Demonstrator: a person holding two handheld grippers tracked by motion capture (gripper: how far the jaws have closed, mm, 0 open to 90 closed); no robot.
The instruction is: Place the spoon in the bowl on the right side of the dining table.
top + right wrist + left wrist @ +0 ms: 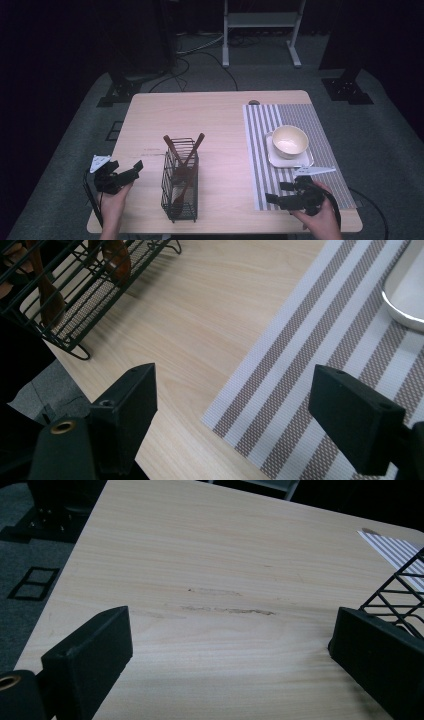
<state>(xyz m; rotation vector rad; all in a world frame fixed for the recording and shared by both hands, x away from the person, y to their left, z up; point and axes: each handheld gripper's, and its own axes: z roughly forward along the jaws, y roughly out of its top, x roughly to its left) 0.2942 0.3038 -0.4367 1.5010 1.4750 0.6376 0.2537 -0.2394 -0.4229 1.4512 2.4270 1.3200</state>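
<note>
A black wire basket [180,186] stands on the near middle of the wooden table [215,115], holding several wooden utensils [186,161]. On the right, a cream bowl [290,140] sits on a white square plate [273,156] on a striped placemat [300,116]. My left gripper [132,171] is held left of the basket and is open, with bare table between its jaws [232,630]. My right gripper [275,192] hovers over the placemat's near left corner, also open and holding nothing [235,385].
The basket [400,595] rises just beyond the left gripper's right jaw. In the right gripper view, the basket [90,285] lies at the upper left, the plate [407,290] at the upper right. Beyond the table are a stand's metal legs [260,30] and cables on the floor.
</note>
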